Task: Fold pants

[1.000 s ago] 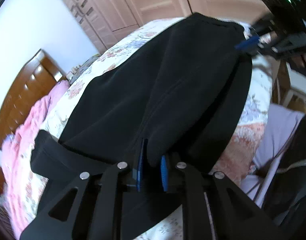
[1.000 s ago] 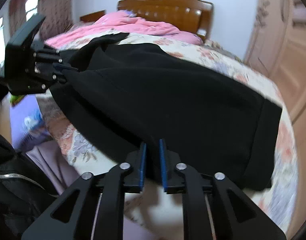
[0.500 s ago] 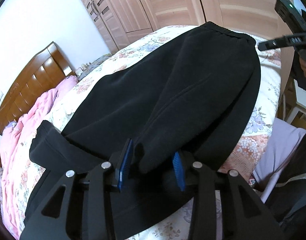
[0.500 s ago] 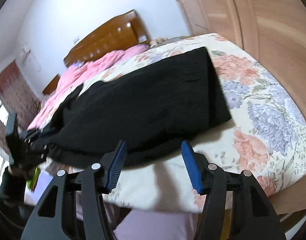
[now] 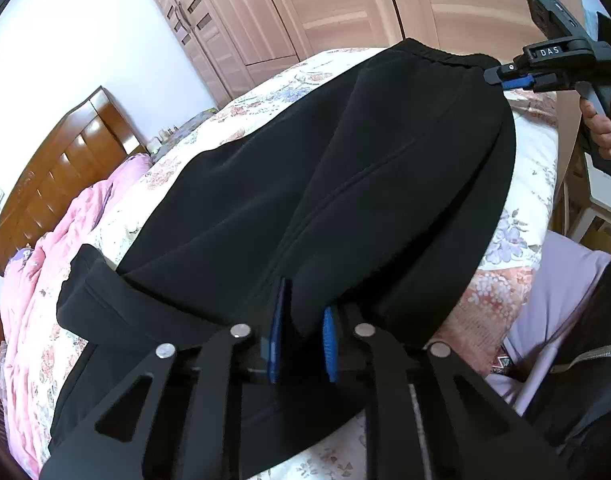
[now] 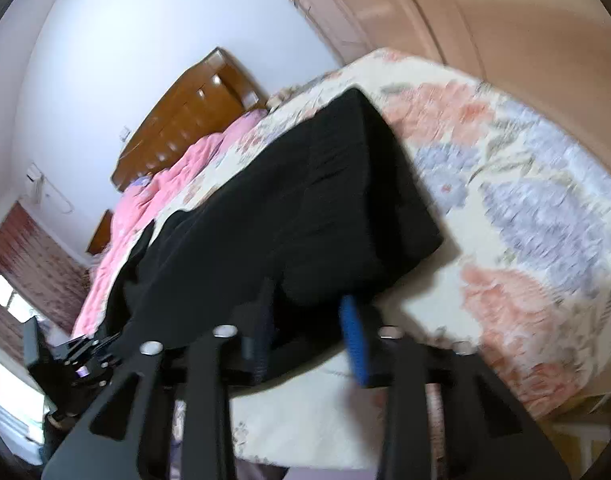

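Black pants (image 5: 345, 184) lie folded lengthwise along the near edge of a floral bed (image 5: 533, 184). My left gripper (image 5: 303, 332) is shut on the near fold of the pants. In the left wrist view my right gripper (image 5: 505, 76) is at the waistband end. In the right wrist view my right gripper (image 6: 307, 328) is open, its blue pads either side of the waistband corner of the pants (image 6: 305, 208). The left gripper (image 6: 81, 356) shows there at the far leg end.
A pink quilt (image 5: 61, 240) and a wooden headboard (image 5: 57, 172) are at the head of the bed. Wardrobe doors (image 5: 325, 8) stand behind the bed. A pale purple cloth (image 5: 545, 304) hangs by the bed edge near a white stool (image 5: 601, 196).
My left gripper opened briefly and has closed again on the pants fold. My right gripper let go, opened and moved to the waistband corner, which now sits between its pads.
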Motion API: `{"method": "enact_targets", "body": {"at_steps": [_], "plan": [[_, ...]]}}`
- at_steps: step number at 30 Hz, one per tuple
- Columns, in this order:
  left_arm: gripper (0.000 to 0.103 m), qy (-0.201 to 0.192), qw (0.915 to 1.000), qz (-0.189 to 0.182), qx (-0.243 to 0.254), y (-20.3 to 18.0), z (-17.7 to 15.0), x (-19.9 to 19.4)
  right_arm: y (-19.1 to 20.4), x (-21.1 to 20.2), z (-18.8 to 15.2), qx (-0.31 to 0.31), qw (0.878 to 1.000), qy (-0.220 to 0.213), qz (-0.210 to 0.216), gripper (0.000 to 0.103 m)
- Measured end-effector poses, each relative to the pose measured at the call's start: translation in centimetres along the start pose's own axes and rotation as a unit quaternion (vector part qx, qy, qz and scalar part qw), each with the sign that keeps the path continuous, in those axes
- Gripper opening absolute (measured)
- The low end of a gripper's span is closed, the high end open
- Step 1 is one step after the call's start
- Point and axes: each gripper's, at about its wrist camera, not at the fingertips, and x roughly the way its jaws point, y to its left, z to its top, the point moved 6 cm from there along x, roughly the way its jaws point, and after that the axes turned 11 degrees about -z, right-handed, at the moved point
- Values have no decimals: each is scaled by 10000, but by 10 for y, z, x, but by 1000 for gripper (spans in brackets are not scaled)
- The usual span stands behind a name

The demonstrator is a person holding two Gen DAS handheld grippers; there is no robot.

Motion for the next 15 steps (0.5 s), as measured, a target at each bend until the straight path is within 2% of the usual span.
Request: {"method": "enact_targets", "body": {"at_steps": [4, 8, 12, 15], "plan": [[10, -222, 9996, 178, -58, 6, 12, -17, 22, -20, 13, -631, 9963, -456, -357, 22], [10, -331, 9991, 244, 139, -2, 27, -36, 5, -17, 26, -456, 9975, -384, -376, 21], [10, 66, 9986, 228, 475, -18, 20, -14, -22, 6, 17, -118, 9991, 1, -403, 21], [10, 424, 9966, 254, 663, -26, 8, 7, -26, 8, 12, -64, 9993, 39, -360, 21]]}}
